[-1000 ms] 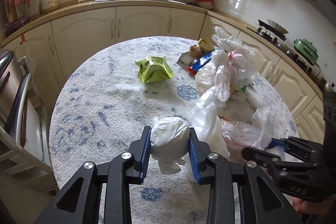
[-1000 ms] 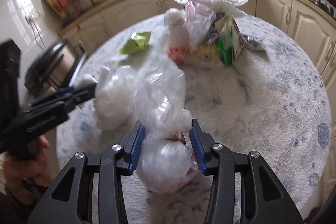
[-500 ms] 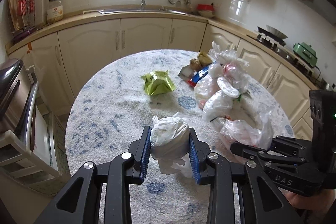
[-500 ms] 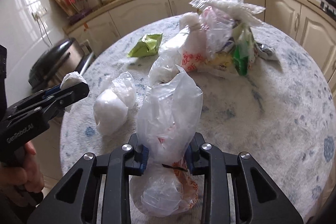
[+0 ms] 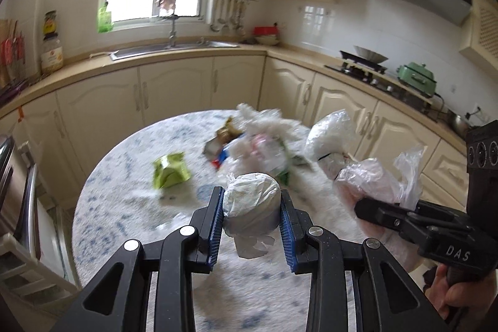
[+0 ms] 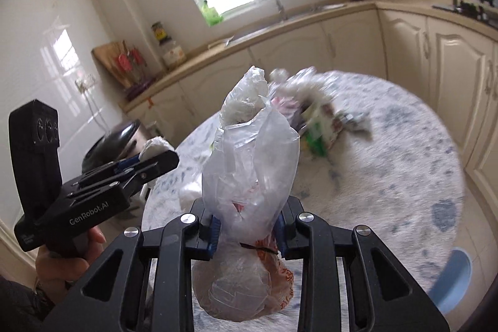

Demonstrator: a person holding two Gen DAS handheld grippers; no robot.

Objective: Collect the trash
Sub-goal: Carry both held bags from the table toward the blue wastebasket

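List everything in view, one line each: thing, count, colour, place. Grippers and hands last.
Table: one, white and blue, centre.
Wrapper: one, green, on table, left of pile.
Bag pile: one, clear and mixed, table's far side.
White bag: one, in left gripper.
Clear bag: one, knotted, in right gripper.
Sink: one, steel, under window.
Stove: one, black, right counter.
Left gripper: shut on white bag.
Right gripper: shut on clear bag.
Hands: two, on handles.

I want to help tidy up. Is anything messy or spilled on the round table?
Yes. Trash lies scattered there: a crumpled green wrapper sits alone, and a loose heap of plastic bags and packets sprawls behind it. No spilled liquid shows, though the picture is blurry.
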